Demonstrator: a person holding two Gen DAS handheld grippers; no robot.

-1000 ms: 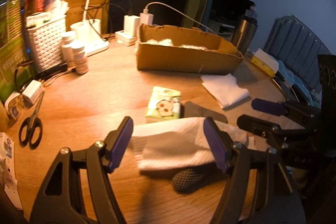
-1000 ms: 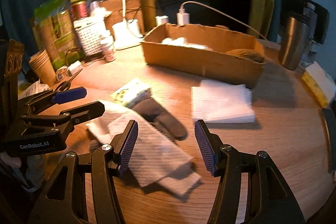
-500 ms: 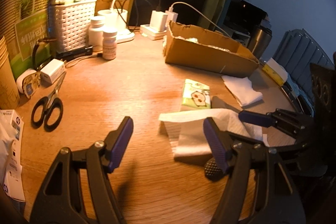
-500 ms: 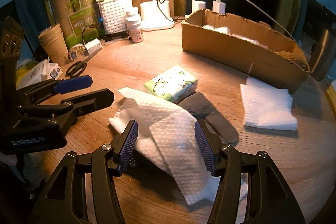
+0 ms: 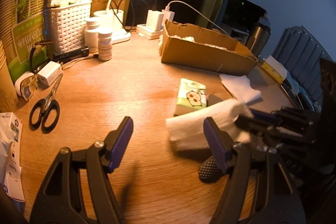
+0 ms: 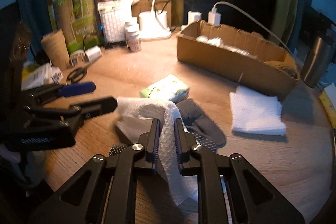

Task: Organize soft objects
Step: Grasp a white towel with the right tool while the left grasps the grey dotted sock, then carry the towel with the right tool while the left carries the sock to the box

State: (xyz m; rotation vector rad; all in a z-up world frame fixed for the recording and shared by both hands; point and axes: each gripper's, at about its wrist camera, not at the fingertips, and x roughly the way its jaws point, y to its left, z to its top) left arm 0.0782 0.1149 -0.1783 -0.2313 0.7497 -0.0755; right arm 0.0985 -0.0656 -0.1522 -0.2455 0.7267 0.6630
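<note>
Spanning both views, the wooden tabletop [image 5: 130, 85] carries clutter along its far edge. A torn cardboard box [image 6: 231, 58] sits toward the far right corner; its white and brownish contents are blurred and cannot be identified. A folded white cloth [image 6: 256, 112] lies just in front of the box, near the right edge. At the near edge, a white paper towel [image 6: 168, 140] is draped upward, clamped between the closed jaws of the right hand-held gripper [image 6: 166, 140]; its lower end trails out of sight beneath the gripper body. The left hand-held gripper [image 5: 168, 144] stands with jaws wide apart, holding nothing, its right finger overlapping the towel's edge. A dark sock [image 6: 201, 127] lies partly hidden under the towel. A green tissue pack [image 5: 191, 98] rests beside the towel, mid-tabletop. Scissors [image 5: 45, 112] lie near the left edge.
</note>
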